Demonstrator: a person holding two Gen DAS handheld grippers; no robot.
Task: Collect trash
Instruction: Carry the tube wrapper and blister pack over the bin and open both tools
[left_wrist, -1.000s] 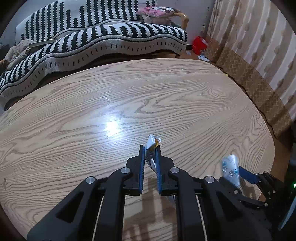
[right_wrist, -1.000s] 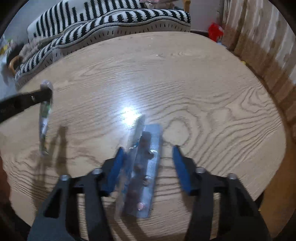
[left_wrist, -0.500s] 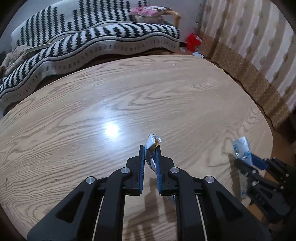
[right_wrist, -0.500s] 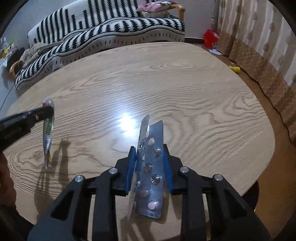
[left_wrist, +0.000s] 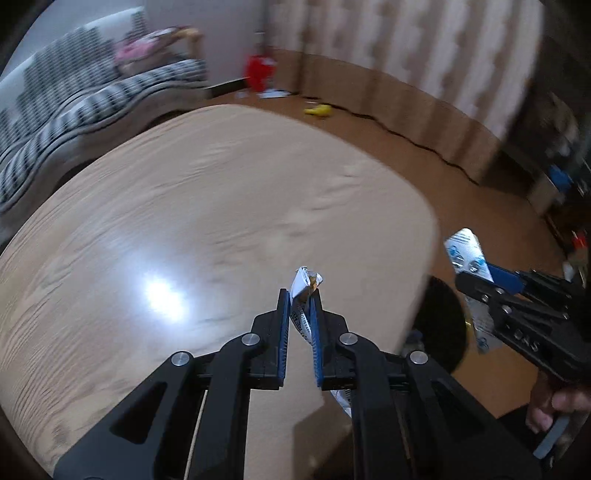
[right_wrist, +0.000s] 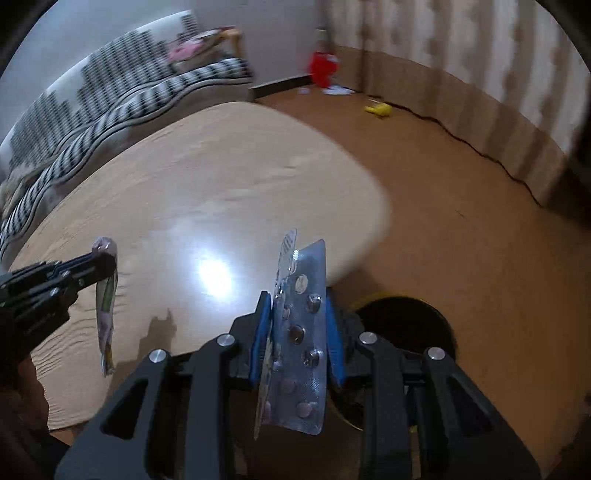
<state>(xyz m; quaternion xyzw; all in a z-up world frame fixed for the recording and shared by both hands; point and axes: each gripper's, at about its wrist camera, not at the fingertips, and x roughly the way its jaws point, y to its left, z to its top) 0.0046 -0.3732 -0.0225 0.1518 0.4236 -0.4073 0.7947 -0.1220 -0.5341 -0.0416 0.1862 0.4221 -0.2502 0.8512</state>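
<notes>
My left gripper (left_wrist: 300, 295) is shut on a crumpled white wrapper (left_wrist: 304, 286) and holds it above the table's right part. In the right wrist view that wrapper (right_wrist: 105, 295) hangs from the left gripper (right_wrist: 107, 258). My right gripper (right_wrist: 299, 299) is shut on silver pill blister packs (right_wrist: 301, 332) above the table's right edge. The packs (left_wrist: 467, 254) also show at the right of the left wrist view. A round dark bin (right_wrist: 406, 325) with a yellow rim stands on the floor just beyond the right gripper; it also shows in the left wrist view (left_wrist: 441, 332).
The oval wooden table (left_wrist: 184, 221) lies below and to the left. A striped sofa (right_wrist: 110, 107) stands behind it. A red object (right_wrist: 325, 68) and a yellow object (right_wrist: 378, 109) lie on the brown floor by the curtained wall.
Both grippers have swung right with their loads, from over the table toward its right edge and the floor. The bin has come into view. The right gripper closed on the packs a second ago.
</notes>
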